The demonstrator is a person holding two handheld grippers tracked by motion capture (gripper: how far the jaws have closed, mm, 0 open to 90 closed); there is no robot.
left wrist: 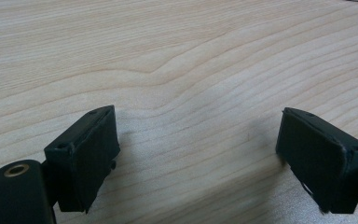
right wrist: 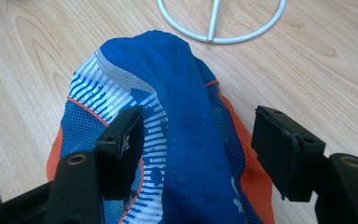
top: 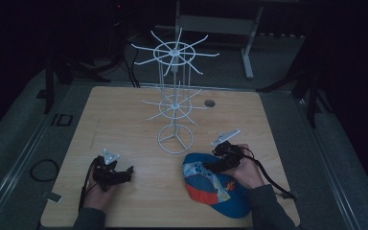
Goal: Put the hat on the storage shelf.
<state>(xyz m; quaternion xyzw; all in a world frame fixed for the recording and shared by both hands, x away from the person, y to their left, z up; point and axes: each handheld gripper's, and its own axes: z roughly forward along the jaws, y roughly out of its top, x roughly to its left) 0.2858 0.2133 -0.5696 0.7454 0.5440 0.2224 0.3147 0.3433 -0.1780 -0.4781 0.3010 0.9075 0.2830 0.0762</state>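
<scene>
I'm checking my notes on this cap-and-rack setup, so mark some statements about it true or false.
1. The right tool has its jaws open astride the cap. True.
2. The cap hangs on the white wire rack. False: it lies on the wooden table.
3. The left tool holds the cap. False: it is open over bare wood.
4. The rack's ring base lies just beyond the cap. True.

The cap (right wrist: 186,116) is blue and orange with white stripes; the wire rack (top: 174,103) white; the table (top: 124,115) pale woodgrain.
</scene>
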